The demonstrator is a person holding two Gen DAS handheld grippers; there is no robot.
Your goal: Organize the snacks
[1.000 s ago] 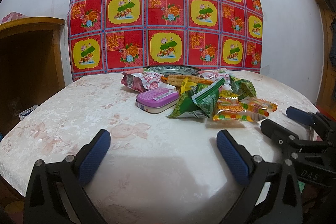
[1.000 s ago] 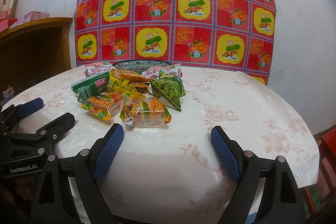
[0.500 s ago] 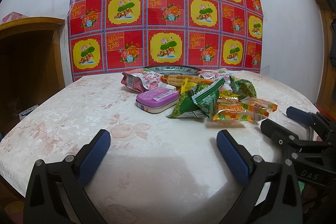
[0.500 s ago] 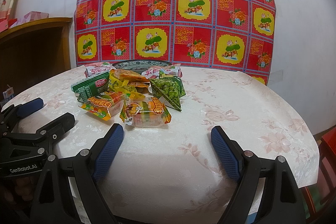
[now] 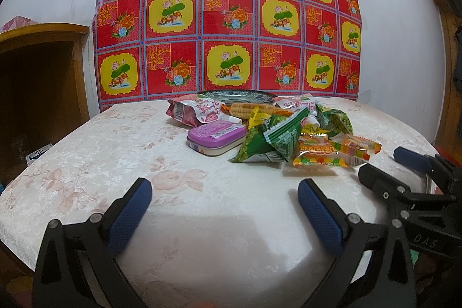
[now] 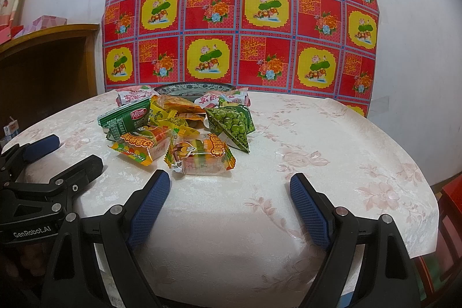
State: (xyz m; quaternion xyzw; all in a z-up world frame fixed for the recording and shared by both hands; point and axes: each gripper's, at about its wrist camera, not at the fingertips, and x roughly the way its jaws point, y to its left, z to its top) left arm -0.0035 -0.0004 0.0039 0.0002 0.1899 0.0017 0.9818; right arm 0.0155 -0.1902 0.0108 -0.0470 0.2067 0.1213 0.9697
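Note:
A heap of snack packets lies mid-table: green pea bags (image 5: 267, 142) (image 6: 232, 120), orange jelly packs (image 5: 319, 156) (image 6: 202, 156), pink bags (image 5: 196, 111) (image 6: 134, 95) and a purple tin (image 5: 216, 136). Behind the heap stands a patterned plate (image 5: 236, 97) (image 6: 190, 90). My left gripper (image 5: 222, 194) hovers open over the near table edge, well short of the tin, nothing between its fingers. My right gripper (image 6: 229, 186) is open too, its left fingertip (image 6: 157, 186) just in front of the nearest jelly pack. Each gripper shows at the side of the other's view.
The round table (image 5: 115, 163) carries a pale floral cloth. A red and yellow patterned sheet (image 6: 239, 10) hangs on the wall behind. A dark wooden cabinet (image 5: 34, 77) stands at the left. Something red (image 6: 452, 198) sits beyond the table's right edge.

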